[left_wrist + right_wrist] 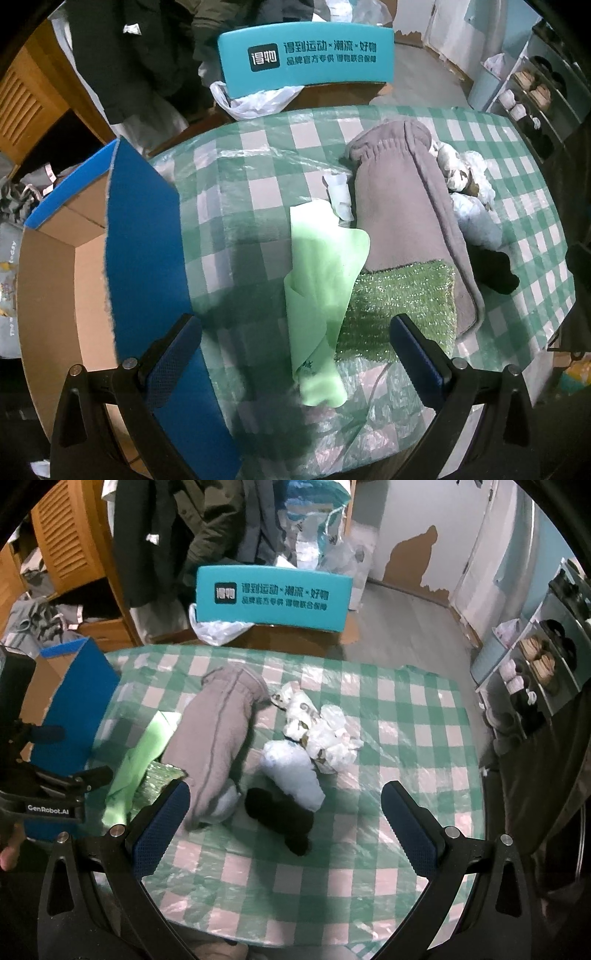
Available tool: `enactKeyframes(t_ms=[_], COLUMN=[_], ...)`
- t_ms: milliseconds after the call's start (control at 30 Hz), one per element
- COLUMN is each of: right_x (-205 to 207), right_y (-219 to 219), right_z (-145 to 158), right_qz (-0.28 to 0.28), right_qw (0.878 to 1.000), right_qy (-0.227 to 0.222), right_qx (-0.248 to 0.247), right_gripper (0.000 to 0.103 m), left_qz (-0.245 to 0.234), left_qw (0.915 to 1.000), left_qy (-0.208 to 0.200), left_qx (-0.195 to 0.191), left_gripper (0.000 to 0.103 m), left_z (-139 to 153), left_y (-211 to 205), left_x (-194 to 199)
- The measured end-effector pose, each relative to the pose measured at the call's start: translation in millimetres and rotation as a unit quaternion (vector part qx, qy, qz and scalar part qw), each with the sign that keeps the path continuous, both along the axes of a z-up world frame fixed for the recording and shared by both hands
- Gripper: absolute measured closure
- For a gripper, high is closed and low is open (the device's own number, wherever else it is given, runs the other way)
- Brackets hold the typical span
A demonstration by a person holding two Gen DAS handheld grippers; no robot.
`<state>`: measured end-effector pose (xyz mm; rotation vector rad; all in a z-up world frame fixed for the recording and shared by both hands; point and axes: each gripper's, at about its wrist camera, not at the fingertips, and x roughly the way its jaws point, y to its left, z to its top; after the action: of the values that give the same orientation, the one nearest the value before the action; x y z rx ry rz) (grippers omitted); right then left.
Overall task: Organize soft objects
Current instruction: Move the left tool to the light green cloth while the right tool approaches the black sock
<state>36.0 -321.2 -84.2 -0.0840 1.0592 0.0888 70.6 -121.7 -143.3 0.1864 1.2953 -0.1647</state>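
Observation:
Soft things lie on a green-checked table (258, 155) (388, 709). A light green cloth (321, 280) (140, 753) lies over a glittery green scrub pad (399, 302) (159, 775). A grey fleece garment (402, 206) (218, 734) lies beside them. A black sock (280, 816) (495, 269), a pale blue bundle (295, 771) and a white patterned bundle (321, 727) (461, 170) lie to its right. My left gripper (295, 358) is open above the light green cloth. My right gripper (284, 823) is open above the black sock.
An open cardboard box (48, 288) with blue flaps (147, 240) (74, 698) stands at the table's left edge. A teal chair back (306, 55) (273, 598) is behind the table. Shelves with shoes (535, 672) stand at right. Clothes hang at the back.

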Motion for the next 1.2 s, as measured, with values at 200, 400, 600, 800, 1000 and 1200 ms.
enactKeyframes(t_ms=[200, 400, 600, 800, 1000, 1200], right_x=[7, 12, 20, 24, 28, 31], right_y=[-4, -8, -13, -16, -15, -12], right_z=[-10, -24, -47, -71, -86, -96], right_qz=[-0.004, -0.009, -0.016, -0.015, -0.013, -0.009], right_qw=[1.000, 1.000, 0.998, 0.997, 0.995, 0.995], right_qy=[0.010, 0.024, 0.054, 0.081, 0.094, 0.104], right_qx=[-0.002, -0.002, -0.007, -0.001, 0.002, -0.001], right_gripper=[0.001, 0.001, 0.001, 0.001, 0.001, 0.001], left_qz=[0.002, 0.003, 0.002, 0.003, 0.008, 0.016], left_qw=[0.9999, 0.9997, 0.9995, 0.9990, 0.9987, 0.9985], left_qy=[0.006, 0.016, 0.024, 0.034, 0.043, 0.051], left_qx=[0.012, 0.018, 0.020, 0.028, 0.027, 0.015], left_gripper=[0.001, 0.001, 0.001, 0.001, 0.001, 0.001], left_z=[-13, -25, -37, -50, -62, -72], left_y=[-5, -9, -15, -19, -18, -11], left_x=[4, 8, 14, 20, 29, 42])
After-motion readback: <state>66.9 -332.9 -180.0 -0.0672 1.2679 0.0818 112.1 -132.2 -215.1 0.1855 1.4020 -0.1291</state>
